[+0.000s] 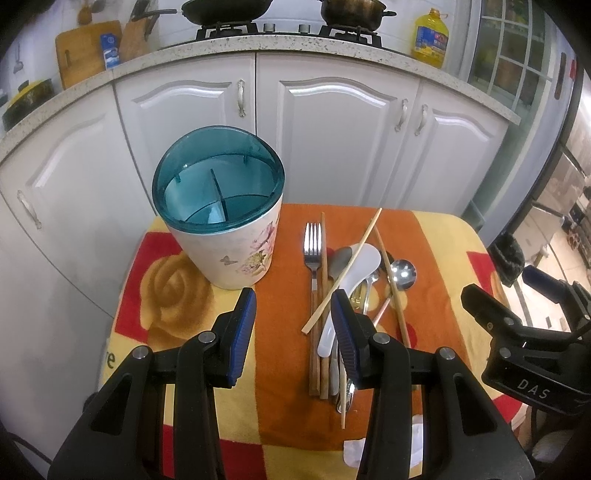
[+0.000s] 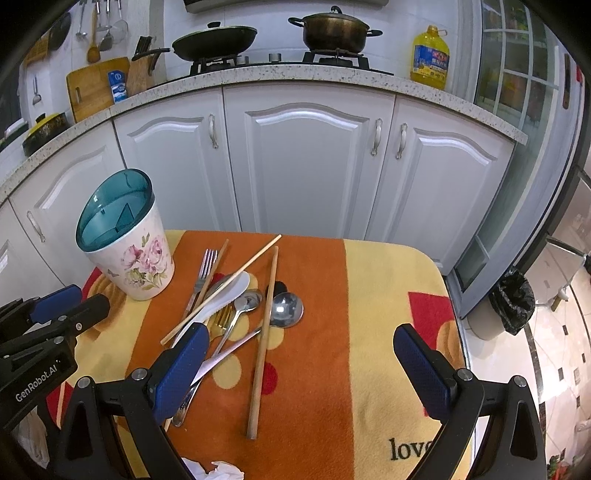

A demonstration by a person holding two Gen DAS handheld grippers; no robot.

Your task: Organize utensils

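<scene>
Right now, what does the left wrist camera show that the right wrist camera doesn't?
Only the left wrist view looks down into the utensil holder, showing its dividers and empty compartments. It also shows the left gripper from behind, open, hovering over the cloth beside the utensil pile.

Only the right wrist view shows the right gripper from behind, wide open, the black bin bag more fully, and the utensils hanging on the wall.

Both show the fork, white rice paddle, round ladle, chopsticks and oil bottle.
</scene>
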